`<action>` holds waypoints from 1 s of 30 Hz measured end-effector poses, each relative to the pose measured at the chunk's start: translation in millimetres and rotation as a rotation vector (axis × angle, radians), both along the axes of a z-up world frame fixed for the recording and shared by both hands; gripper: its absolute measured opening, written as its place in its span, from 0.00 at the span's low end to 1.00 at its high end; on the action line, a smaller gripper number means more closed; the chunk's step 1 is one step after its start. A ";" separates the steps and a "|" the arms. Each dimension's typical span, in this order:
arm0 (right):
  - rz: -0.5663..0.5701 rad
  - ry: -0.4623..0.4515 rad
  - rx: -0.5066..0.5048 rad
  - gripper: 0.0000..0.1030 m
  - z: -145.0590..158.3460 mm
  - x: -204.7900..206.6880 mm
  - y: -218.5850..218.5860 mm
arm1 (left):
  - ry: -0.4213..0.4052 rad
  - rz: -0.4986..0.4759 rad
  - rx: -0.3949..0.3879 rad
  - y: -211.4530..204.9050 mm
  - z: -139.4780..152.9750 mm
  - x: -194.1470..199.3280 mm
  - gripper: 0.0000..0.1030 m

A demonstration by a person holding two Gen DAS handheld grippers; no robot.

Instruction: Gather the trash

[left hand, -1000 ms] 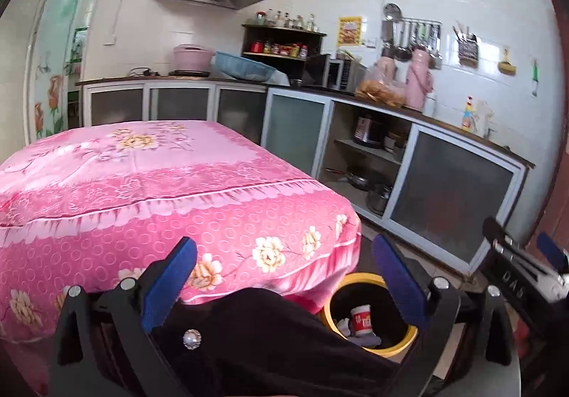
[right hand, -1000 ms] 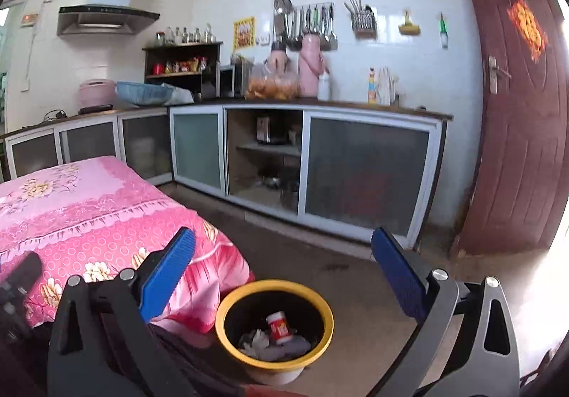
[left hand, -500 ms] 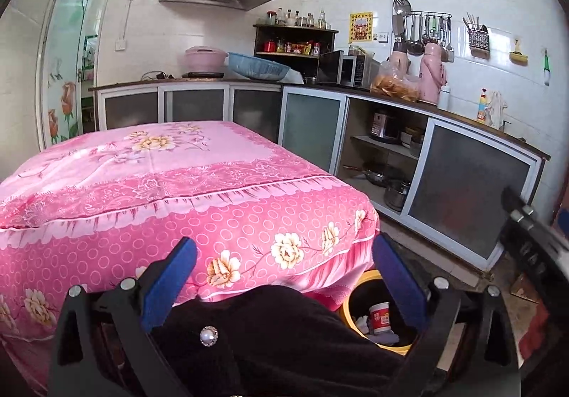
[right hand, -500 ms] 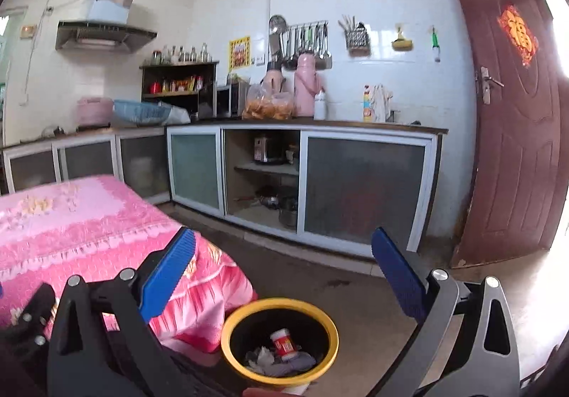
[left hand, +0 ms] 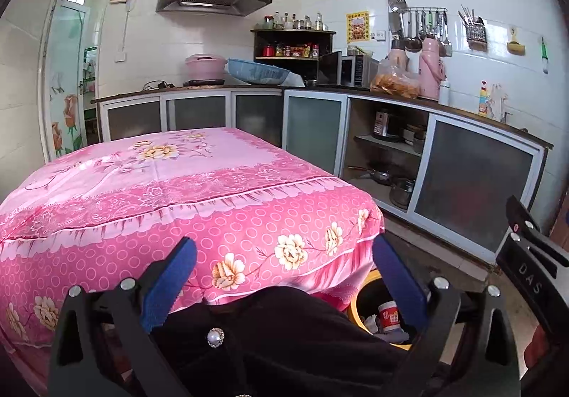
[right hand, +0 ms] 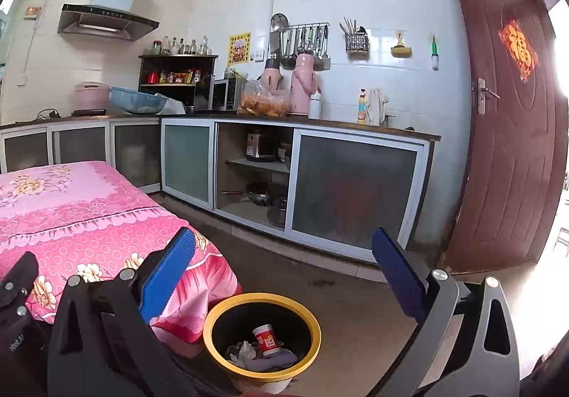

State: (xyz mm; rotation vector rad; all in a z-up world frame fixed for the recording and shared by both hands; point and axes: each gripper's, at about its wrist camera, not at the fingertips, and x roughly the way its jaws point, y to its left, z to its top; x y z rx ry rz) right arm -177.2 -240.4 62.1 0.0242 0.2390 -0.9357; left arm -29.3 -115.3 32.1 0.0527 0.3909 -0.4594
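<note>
One round yellow-rimmed trash bin point(right hand: 262, 336) holds one red paper cup point(right hand: 265, 340) and crumpled tissue point(right hand: 245, 354). Left gripper point(left hand: 284, 285) and right gripper point(right hand: 282, 276): jaws wide, empty.

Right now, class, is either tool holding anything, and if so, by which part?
Nothing is held. The left tool and right tool are both open, with nothing between their blue fingers.

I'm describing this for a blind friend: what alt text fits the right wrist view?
An open gripper with blue fingers hangs above a yellow-rimmed bin on a kitchen floor; a small red cup and crumpled scraps lie inside. A pink floral table stands left, cabinets behind, a brown door right.
</note>
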 end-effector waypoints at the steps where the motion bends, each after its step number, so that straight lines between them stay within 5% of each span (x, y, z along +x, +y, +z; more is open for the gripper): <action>1: -0.003 0.007 0.010 0.92 -0.5 0.3 -1.2 | 0.000 -0.004 0.001 -0.3 -0.4 0.0 0.92; 14: 0.002 0.032 0.054 0.92 -5.4 9.9 -7.1 | 0.011 -0.014 -0.001 -2.2 -1.8 1.8 0.92; 30: 0.062 0.012 -0.013 0.92 -4.8 10.7 10.3 | 0.014 0.160 -0.023 22.3 0.4 3.4 0.92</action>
